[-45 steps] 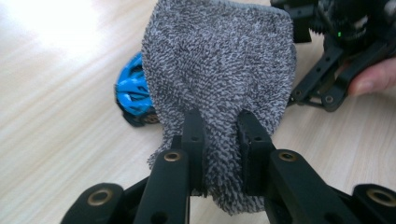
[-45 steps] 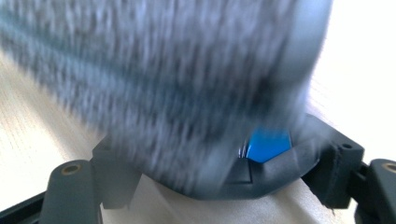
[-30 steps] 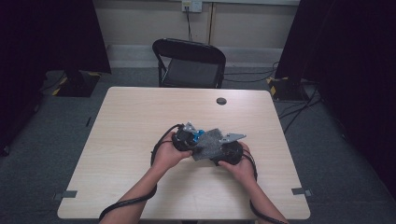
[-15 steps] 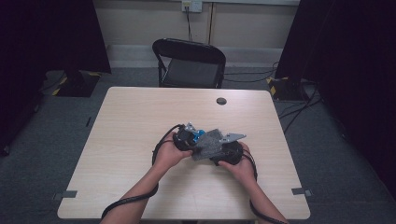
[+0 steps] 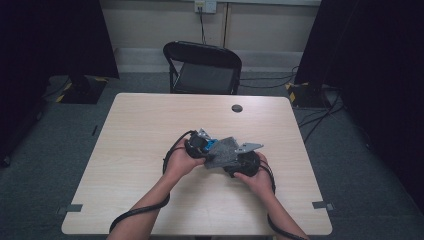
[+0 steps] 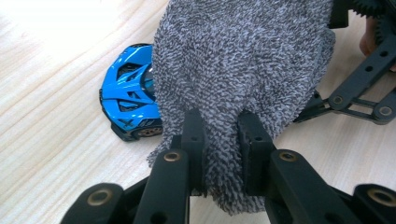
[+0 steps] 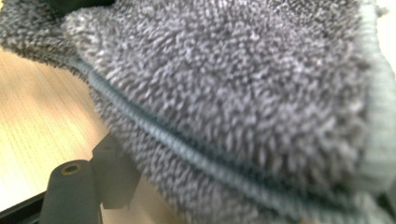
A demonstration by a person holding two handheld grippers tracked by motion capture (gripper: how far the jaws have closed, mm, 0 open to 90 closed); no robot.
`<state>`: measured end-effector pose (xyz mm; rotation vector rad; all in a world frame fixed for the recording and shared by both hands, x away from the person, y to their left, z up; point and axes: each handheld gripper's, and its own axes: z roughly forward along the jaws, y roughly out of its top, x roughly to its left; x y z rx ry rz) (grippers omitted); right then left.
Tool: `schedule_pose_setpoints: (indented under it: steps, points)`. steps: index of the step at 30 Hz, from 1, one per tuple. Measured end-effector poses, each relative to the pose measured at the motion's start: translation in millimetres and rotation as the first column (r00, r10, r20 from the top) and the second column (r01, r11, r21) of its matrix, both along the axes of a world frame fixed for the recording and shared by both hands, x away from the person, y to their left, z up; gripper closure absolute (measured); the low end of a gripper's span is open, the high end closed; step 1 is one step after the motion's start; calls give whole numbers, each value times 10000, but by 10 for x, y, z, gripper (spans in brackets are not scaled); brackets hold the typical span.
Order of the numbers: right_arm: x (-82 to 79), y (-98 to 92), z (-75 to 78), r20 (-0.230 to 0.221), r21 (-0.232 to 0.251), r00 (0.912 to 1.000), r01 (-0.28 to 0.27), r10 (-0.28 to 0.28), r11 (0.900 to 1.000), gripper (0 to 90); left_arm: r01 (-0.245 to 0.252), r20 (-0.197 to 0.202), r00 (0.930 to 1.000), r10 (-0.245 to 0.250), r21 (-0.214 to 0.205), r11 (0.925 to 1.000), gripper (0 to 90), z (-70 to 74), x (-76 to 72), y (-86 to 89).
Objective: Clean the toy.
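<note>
Left tool point(image 6: 219, 154) pinched tight on grey cloth point(image 6: 243, 70), draped partly over blue toy car point(image 6: 128, 98) on table point(image 5: 150, 120). Right tool point(image 5: 244, 162) wide, grip unclear behind cloth. Could drag or knock the car if tugged.

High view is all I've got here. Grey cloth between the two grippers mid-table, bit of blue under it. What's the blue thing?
Observer: A small blue toy car, on the table beside the grey cloth, part of it under the cloth's edge.
Operator: Is the left gripper actually gripping the cloth?
Observer: Yes. The left gripper has both jaws pressed into a bunched fold of it.
Operator: And the right one?
Observer: In the right gripper view the cloth's stitched hem drapes right over the camera. One jaw of the right gripper pokes out beneath; whether it grips, I can't tell.
</note>
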<state>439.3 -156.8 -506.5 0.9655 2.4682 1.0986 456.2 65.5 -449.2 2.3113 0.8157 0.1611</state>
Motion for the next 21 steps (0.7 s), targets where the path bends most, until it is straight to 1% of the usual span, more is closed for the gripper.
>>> schedule_pose_setpoints:
  steps: [8, 9, 21]
  points:
    - [0, 0, 0, 0, 0, 10000, 1, -1, 10000, 238, -259, -9, 9997, 259, -18, 9997, 758, -8, 51, 42]
    - [0, 0, 0, -1, 1, 10000, 2, -2, 10000, 238, -366, -103, 9993, 365, -74, 9993, 757, -15, 72, 60]
    - [0, 0, 0, -1, 2, 10000, 2, -2, 10000, 238, -755, -125, 9971, 754, -33, 9971, 758, -24, 161, 124]
